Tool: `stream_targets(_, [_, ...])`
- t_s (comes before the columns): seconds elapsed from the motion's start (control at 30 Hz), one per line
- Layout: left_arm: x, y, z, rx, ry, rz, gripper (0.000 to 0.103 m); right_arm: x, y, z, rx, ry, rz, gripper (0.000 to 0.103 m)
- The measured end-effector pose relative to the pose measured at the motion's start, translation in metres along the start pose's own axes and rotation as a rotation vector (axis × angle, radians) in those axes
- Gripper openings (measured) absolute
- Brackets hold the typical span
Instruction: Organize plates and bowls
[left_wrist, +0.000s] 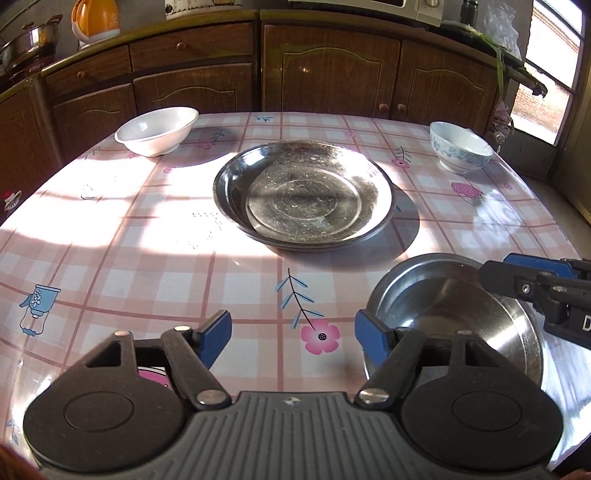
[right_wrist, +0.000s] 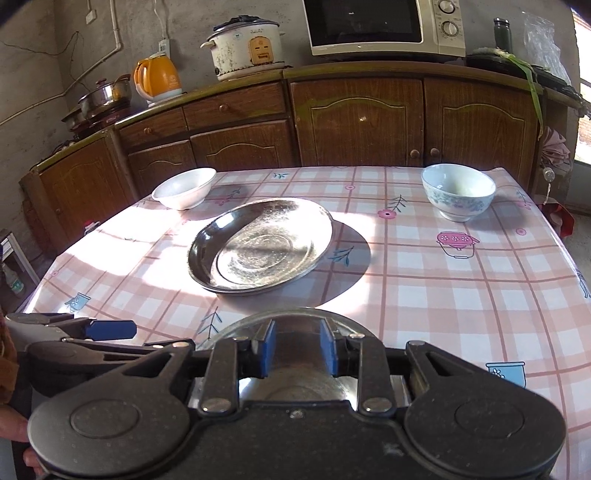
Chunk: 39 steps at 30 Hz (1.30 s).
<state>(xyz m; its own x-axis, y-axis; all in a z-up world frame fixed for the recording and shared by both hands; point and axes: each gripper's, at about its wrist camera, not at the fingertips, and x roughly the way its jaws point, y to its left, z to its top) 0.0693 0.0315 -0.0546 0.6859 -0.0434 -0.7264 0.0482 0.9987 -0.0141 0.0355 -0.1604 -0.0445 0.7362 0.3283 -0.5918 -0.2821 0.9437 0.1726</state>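
left gripper (left_wrist: 293, 332) is hanging spread over the table (left_wrist: 110, 221); right gripper (right_wrist: 297, 352) is gaping slightly over a steel bowl (left_wrist: 443, 299).

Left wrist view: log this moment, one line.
left tongs: open | right tongs: open over steel bowl | steel plate: centre | white bowl: far left | patterned bowl: far right

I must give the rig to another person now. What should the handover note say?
Left gripper: open, empty, above the checked tablecloth.
Right gripper: fingers slightly apart over the near round steel plate; grip cannot be told.
Stacked steel plates sit mid-table.
Plain white bowl far left, blue-patterned bowl far right.
Left: near plate onto stack, gather both bowls.
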Motion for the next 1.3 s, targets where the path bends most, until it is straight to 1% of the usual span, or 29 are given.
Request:
stream_targets(0.37, [-0.008,0.042,0.017,-0.071,-0.038,0.057,0.075,0.019,0.036,0.025,-0.049,-0.005,0.052,0.035])
stream_targets(0.57, [-0.011,0.062,0.024,-0.093,-0.055,0.078,0.075,0.03,0.059,0.039,-0.081,-0.006,0.08,0.035])
stream_targets(0.8, [-0.015,0.089,0.039,-0.097,-0.086,0.124,0.075,0.043,0.086,0.062,-0.099,-0.026,0.117,0.036])
stream_targets(0.93, [-0.014,0.11,0.055,-0.112,-0.099,0.149,0.075,0.054,0.098,0.079,-0.114,-0.033,0.128,0.037])
stream_targets(1.1, [-0.008,0.134,0.08,-0.123,-0.109,0.161,0.075,0.072,0.114,0.102,-0.122,-0.039,0.151,0.037])
stream_targets(1.3, [0.006,0.155,0.108,-0.142,-0.115,0.171,0.075,0.104,0.132,0.132,-0.115,-0.037,0.168,0.038])
